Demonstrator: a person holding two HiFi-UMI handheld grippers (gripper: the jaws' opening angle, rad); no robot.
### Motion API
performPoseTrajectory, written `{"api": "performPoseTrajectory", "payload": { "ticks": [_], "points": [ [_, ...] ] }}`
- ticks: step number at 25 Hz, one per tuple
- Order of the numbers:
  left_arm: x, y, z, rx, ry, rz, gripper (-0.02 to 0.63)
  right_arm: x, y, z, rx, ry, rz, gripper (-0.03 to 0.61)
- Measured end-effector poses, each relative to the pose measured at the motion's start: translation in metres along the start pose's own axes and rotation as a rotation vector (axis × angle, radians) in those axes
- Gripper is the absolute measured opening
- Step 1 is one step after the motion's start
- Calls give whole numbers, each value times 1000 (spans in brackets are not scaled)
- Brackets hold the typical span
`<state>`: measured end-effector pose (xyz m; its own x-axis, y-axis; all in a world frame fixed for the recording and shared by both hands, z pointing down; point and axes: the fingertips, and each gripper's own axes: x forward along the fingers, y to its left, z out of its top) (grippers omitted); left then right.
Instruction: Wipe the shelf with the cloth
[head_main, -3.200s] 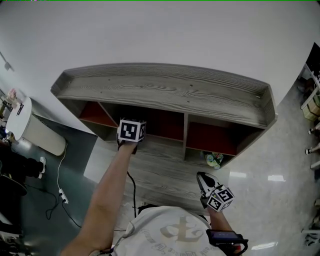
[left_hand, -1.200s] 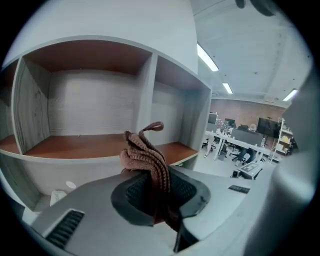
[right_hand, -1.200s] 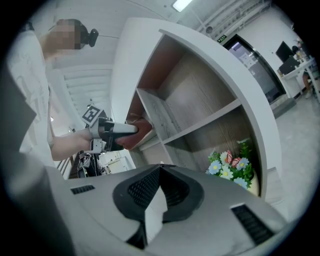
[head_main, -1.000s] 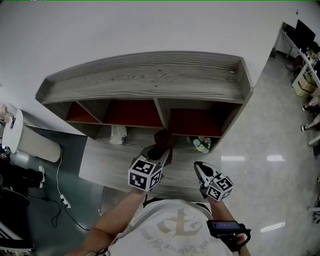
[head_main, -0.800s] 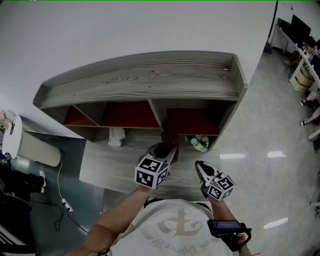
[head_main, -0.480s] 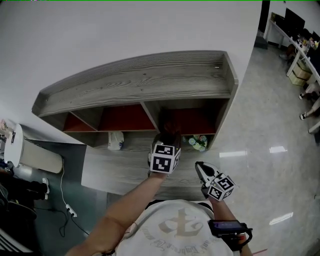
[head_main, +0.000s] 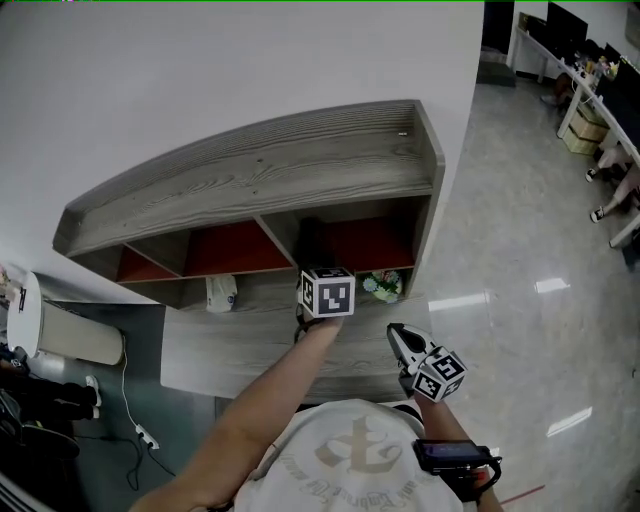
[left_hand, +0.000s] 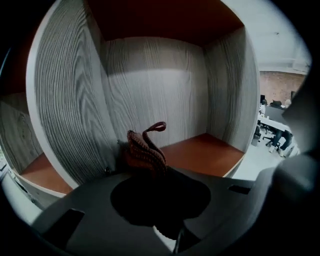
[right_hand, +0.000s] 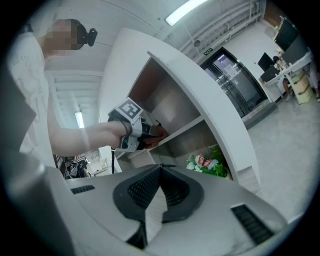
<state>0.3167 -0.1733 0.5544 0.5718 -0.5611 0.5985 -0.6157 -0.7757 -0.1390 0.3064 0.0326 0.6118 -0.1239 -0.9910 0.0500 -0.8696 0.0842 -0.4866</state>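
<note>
left gripper (left_hand: 150, 170) is pinching cloth (left_hand: 145, 149) at frame centre, inside the shelf's (head_main: 250, 170) right bay | right gripper (head_main: 404, 343) is hanging closed, empty, lower right | cloth is looking soft, light, floppy: a bunched mid-fold grip suits it

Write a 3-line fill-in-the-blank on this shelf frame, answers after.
1. The left hand-held gripper is shut on a reddish-brown ____.
2. The right hand-held gripper has its jaws ____, with nothing between them.
3. The flowers sit in the compartment ____ the one that the left hand-held gripper reaches into.
Missing words: cloth; shut; below.
</note>
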Motion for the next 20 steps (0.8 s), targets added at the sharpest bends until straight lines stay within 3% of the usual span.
{"api": "performPoseTrajectory", "payload": {
  "ticks": [8,20],
  "points": [
    [8,-13,4,-60,17,-106,66,-9,-3,-3,9,-7,-29,5],
    [20,-52,15,4,43,-227,66,-26,-14,-4,16,-20,-70,5]
  ]
}}
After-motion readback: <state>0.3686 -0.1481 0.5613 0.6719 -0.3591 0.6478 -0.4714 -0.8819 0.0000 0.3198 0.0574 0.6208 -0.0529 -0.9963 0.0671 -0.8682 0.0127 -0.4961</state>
